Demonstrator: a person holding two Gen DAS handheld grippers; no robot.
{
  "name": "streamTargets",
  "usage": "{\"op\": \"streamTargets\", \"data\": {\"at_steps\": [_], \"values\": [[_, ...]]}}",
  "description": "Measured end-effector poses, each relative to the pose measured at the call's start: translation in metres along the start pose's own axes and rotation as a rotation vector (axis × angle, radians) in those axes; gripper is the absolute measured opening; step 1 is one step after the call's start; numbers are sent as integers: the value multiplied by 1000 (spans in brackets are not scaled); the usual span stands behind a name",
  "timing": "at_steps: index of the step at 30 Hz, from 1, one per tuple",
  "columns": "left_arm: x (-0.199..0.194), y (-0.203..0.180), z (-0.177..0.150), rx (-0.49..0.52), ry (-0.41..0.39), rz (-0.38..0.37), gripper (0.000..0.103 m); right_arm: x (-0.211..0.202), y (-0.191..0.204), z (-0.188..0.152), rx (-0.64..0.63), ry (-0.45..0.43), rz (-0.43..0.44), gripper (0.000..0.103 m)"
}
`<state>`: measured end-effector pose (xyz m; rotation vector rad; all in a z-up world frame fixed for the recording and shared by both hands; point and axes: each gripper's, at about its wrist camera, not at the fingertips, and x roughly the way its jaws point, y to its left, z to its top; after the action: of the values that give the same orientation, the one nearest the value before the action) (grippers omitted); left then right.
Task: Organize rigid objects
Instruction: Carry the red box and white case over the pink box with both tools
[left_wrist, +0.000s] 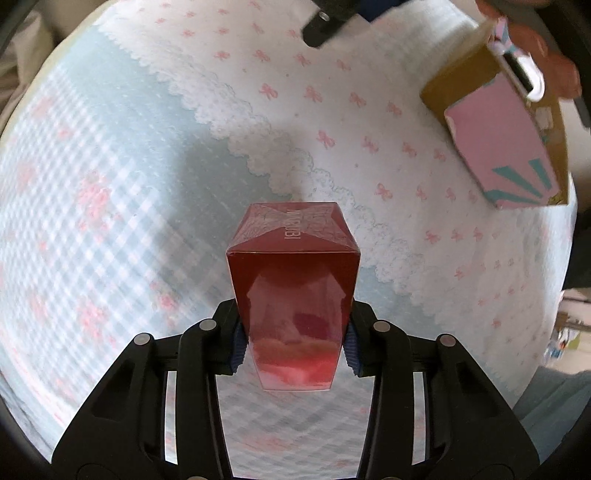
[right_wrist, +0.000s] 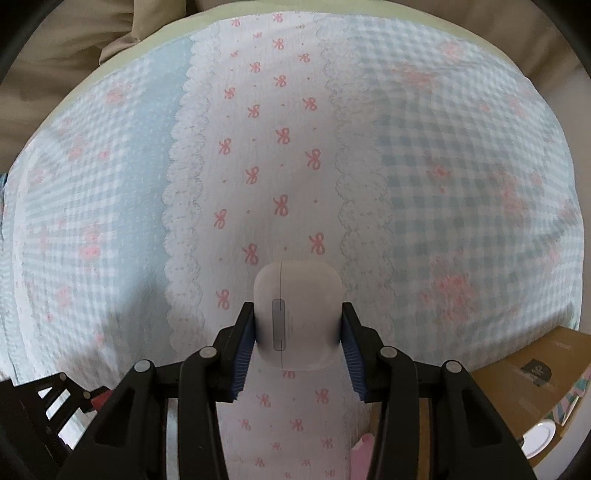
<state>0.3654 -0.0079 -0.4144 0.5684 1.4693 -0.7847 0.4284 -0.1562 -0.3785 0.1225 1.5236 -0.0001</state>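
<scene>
My left gripper (left_wrist: 293, 343) is shut on a glossy red box (left_wrist: 293, 288), which hangs end-down above the patterned cloth (left_wrist: 110, 184). Its blue ribbed pads (left_wrist: 239, 345) press both long sides of the box. In the right wrist view my right gripper (right_wrist: 297, 332) is shut on a white rounded earbud case (right_wrist: 297, 314), lifted off the cloth (right_wrist: 280, 147). A brown cardboard box (left_wrist: 465, 81) holding a pink box with teal stripes (left_wrist: 502, 147) sits at the upper right of the left wrist view; its corner (right_wrist: 517, 373) shows at the lower right of the right wrist view.
The cloth has blue gingham, white lace bands and pink bows. Part of the other gripper (left_wrist: 325, 22) shows at the top of the left wrist view, and black gripper parts (right_wrist: 48, 402) at the lower left of the right wrist view. A white disc (right_wrist: 539, 437) lies in the cardboard box.
</scene>
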Motion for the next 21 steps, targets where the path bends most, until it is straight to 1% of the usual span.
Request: {"op": "streamTargets", "data": {"at_steps": [1,3,4,8,10,12,13,14,15,16,18,19,21], "values": [[-5,2,-3,-9,-11,-5,38,-7,-2,-5,-1,-5,1,41],[-17,-10,-10,-25,-36,-5,38,-21,-3,-12,-3,-15,5,41],[-22,-5,-13,-30,-48,-5,38,-29,-2,-17,-4,-22,6,41],[-59,-13,-21,-51,-100,-9,38,-62,-1,-37,2,-52,22,41],[-80,-13,-22,-62,-124,-12,38,-80,-7,-48,10,-70,41,41],[-102,-19,-25,-77,-145,-22,38,-97,-15,-51,15,-85,62,41],[-112,-22,-25,-82,-153,-26,38,-105,-12,-55,20,-94,76,41],[-120,-32,-24,-85,-163,-26,38,-119,-14,-63,24,-103,86,41],[-132,-42,-23,-86,-179,-26,38,-119,-19,-57,26,-109,94,41],[-132,-51,-11,-85,-188,-27,38,-130,-22,-63,32,-118,107,41],[-149,-63,-6,-80,-216,-39,38,-155,-29,-77,44,-134,125,41],[-155,-70,-3,-77,-228,-47,38,-157,-33,-76,46,-136,130,41],[-170,-83,7,-67,-253,-63,38,-177,-41,-89,53,-147,143,41]]}}
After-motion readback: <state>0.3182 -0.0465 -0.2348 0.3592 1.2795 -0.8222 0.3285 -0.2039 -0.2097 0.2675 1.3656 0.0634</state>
